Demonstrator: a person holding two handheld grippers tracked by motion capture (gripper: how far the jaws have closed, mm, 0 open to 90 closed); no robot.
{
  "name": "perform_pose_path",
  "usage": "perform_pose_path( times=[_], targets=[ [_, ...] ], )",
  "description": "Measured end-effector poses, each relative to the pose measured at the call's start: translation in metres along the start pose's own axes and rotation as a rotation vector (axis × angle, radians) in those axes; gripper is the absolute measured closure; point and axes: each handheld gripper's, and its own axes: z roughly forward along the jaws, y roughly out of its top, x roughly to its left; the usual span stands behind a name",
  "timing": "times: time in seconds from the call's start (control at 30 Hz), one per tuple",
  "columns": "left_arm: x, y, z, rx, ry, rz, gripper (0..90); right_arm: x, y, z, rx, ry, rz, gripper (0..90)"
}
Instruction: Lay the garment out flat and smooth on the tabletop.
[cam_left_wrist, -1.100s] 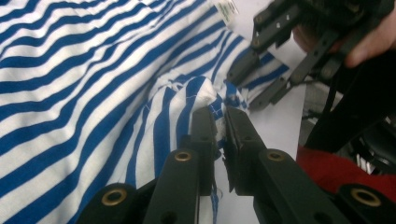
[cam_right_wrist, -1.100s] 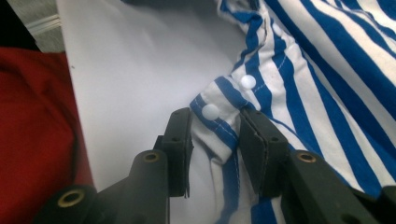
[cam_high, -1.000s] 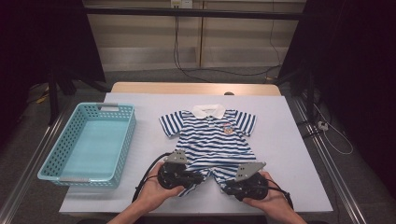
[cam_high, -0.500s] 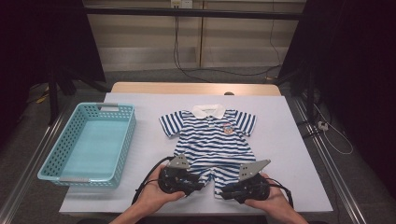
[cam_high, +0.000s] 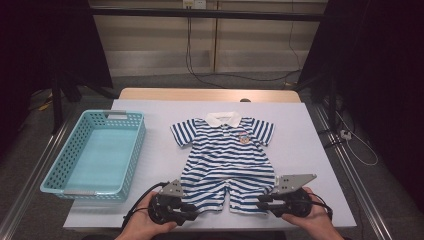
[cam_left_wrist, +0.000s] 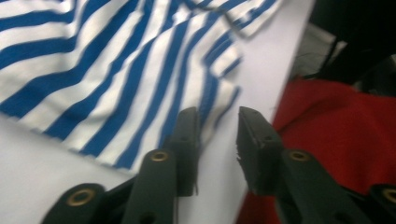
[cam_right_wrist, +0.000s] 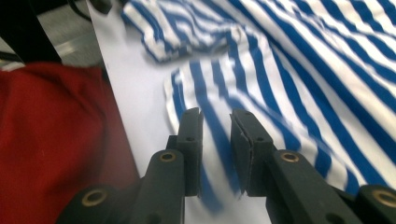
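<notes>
A blue-and-white striped baby romper (cam_high: 223, 159) lies flat, front up, near the middle of the white table (cam_high: 310, 150). Its white collar points to the far edge; its two short legs point to the person's edge. A small emblem sits on the chest.

The left gripper (cam_high: 192, 209), held in the person's left hand (cam_high: 142, 225), lies low at the near table edge, just beside the romper's left leg hem. Its jaws have just been opening. In the left gripper view they stand apart with a clear gap; the hem edge lies under and ahead of one jaw, and no fabric is pressed between the pads.

The right gripper (cam_high: 260, 202), held in the right hand (cam_high: 312, 222), lies at the near edge beside the other leg hem. In the right gripper view the jaws stand slightly apart above the striped leg fabric; the cloth shows through the gap and is not clamped.

A turquoise perforated plastic basket (cam_high: 130, 150) stands on the left part of the table, well apart from the romper. Red cloth (cam_right_wrist: 51, 140) appears past the table edge in both gripper views.
</notes>
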Motion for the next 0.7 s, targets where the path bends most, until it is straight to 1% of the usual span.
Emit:
perform_pose_path(
  times=[0.03,0.07,0.1,0.13,0.17,0.2,0.23,0.27,0.3,0.33,0.37,0.4,0.43,0.47,0.53,0.57,0.6,0.63,0.7],
  targets=[
    [0.001,0.001,0.002,-0.001,0.011,0.008,62.1,0.002,-0.003,-0.002,0.008,-0.007,-0.007,74.6],
    [0.002,0.000,0.005,-0.019,-0.010,0.001,61.8,0.003,-0.006,-0.003,0.017,-0.017,-0.014,74.4],
    [0.001,0.001,0.006,0.010,0.029,0.021,60.2,0.004,-0.008,-0.004,0.030,-0.030,-0.017,73.8],
    [0.000,0.002,0.008,0.008,0.036,0.017,58.2,0.005,-0.010,-0.003,0.049,-0.050,-0.028,73.4],
    [0.000,0.003,0.009,0.005,0.042,0.038,57.7,0.005,-0.012,-0.002,0.065,-0.057,-0.029,72.8],
    [-0.001,0.003,0.011,0.000,0.045,0.043,56.8,0.004,-0.013,0.000,0.079,-0.063,-0.029,72.5],
    [-0.001,0.005,0.012,0.006,0.056,0.072,54.5,0.003,-0.014,0.002,0.086,-0.057,-0.035,72.0],
    [-0.001,0.005,0.013,0.021,0.063,0.095,53.1,0.003,-0.014,0.003,0.092,-0.050,-0.027,71.3],
    [-0.002,0.006,0.014,0.013,0.060,0.090,52.2,0.003,-0.014,0.005,0.093,-0.041,-0.034,70.6],
    [-0.001,0.006,0.014,0.013,0.063,0.104,52.1,0.003,-0.014,0.005,0.102,-0.046,-0.030,70.1],
    [-0.001,0.005,0.015,-0.001,0.049,0.103,52.5,0.003,-0.014,0.007,0.102,-0.040,-0.039,69.3],
    [-0.001,0.006,0.015,0.005,0.065,0.111,55.0,0.003,-0.014,0.008,0.102,-0.031,-0.040,67.9],
    [-0.002,0.007,0.015,0.017,0.101,0.113,59.0,0.004,-0.014,0.009,0.110,-0.027,-0.041,66.7],
    [-0.001,0.008,0.014,0.022,0.125,0.114,66.0,0.003,-0.014,0.010,0.116,-0.032,-0.051,65.8],
    [0.003,0.010,0.013,0.024,0.125,0.085,78.5,0.004,-0.013,0.014,0.133,-0.027,-0.056,64.0],
    [0.007,0.011,0.011,0.011,0.114,0.068,82.5,0.004,-0.013,0.015,0.133,-0.024,-0.056,64.1],
    [0.010,0.012,0.007,0.001,0.110,0.059,83.6,0.004,-0.013,0.016,0.134,-0.026,-0.067,64.9],
    [0.012,0.013,0.003,-0.022,0.101,0.037,84.1,0.005,-0.012,0.016,0.137,-0.033,-0.069,66.8],
    [0.014,0.013,-0.007,-0.058,0.096,0.031,84.2,0.004,-0.012,0.015,0.128,-0.035,-0.071,75.8]
  ],
)
